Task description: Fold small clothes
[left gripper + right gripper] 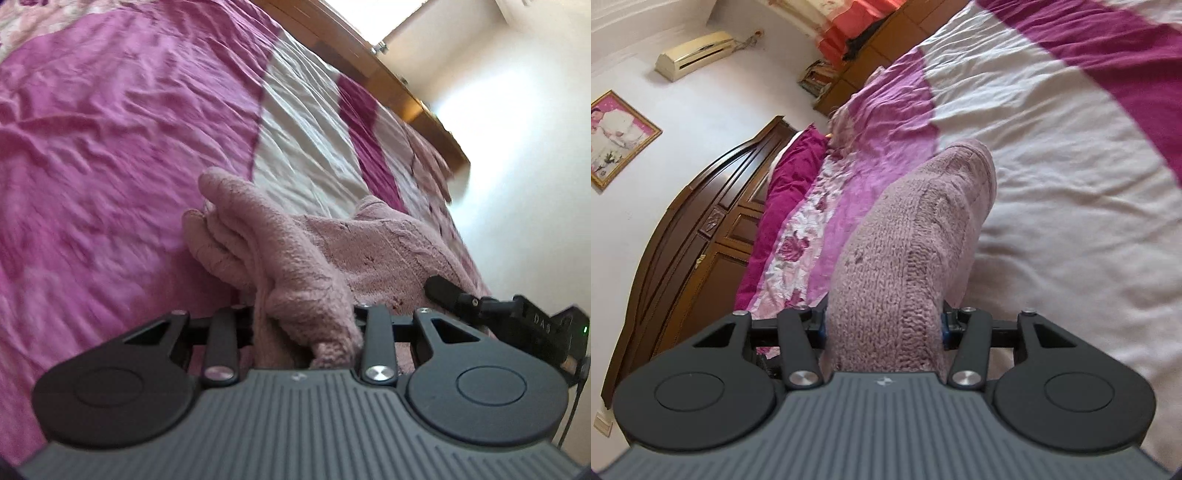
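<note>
Both claws are clamped on the pink knit sweater: left gripper bunches an edge, right gripper pinches a fold, over the bedspread. It's soft and floppy, probably stretchy, so grab edges or corners.

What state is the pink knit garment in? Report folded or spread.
Neither: pink knit garment is bunched, gripped by both grippers, left gripper and right gripper, over the bedspread.
</note>
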Motion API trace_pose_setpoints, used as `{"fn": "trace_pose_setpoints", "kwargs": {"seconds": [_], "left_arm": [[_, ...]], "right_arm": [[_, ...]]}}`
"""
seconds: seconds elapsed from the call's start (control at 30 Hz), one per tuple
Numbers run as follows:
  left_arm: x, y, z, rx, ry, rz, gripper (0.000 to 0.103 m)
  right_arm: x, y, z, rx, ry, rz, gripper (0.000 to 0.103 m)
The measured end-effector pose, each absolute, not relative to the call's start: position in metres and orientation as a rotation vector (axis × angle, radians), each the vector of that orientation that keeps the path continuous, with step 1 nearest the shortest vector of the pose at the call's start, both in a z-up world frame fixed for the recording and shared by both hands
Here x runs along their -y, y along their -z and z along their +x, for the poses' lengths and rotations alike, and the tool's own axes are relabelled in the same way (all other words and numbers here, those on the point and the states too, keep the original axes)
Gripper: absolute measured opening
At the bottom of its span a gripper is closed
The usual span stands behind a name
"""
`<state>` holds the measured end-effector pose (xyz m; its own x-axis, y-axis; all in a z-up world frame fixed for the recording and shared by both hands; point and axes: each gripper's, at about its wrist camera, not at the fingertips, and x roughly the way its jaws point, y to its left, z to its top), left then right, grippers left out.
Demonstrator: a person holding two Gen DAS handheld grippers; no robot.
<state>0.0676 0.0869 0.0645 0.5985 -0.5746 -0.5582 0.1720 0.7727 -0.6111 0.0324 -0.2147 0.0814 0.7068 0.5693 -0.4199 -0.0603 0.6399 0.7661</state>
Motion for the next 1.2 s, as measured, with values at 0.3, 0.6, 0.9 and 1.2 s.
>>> {"fn": "trace_pose_setpoints", "kwargs": {"seconds": [0.3, 0.6, 0.9, 1.2], "left_arm": [[-0.066, -0.023, 0.050, -0.901, 0.403, -0.408, 0.045], [-0.064, -0.032, 0.043, -0.880, 0.353, -0.317, 0.057], [-0.066, -0.055, 0.017, -0.859, 0.278, -0.230, 0.069], [-0.069, -0.061, -0.008, -0.872, 0.207, -0.187, 0.075]], "right_arm": [[0.242, -0.010, -0.007, -0.803, -0.250, 0.814, 0.059], [0.241, -0.001, -0.027, -0.772, -0.233, 0.802, 0.067], [0.231, -0.032, -0.051, -0.726, -0.189, 0.678, 0.081], [0.220, -0.062, -0.085, -0.669, -0.195, 0.539, 0.088]]}}
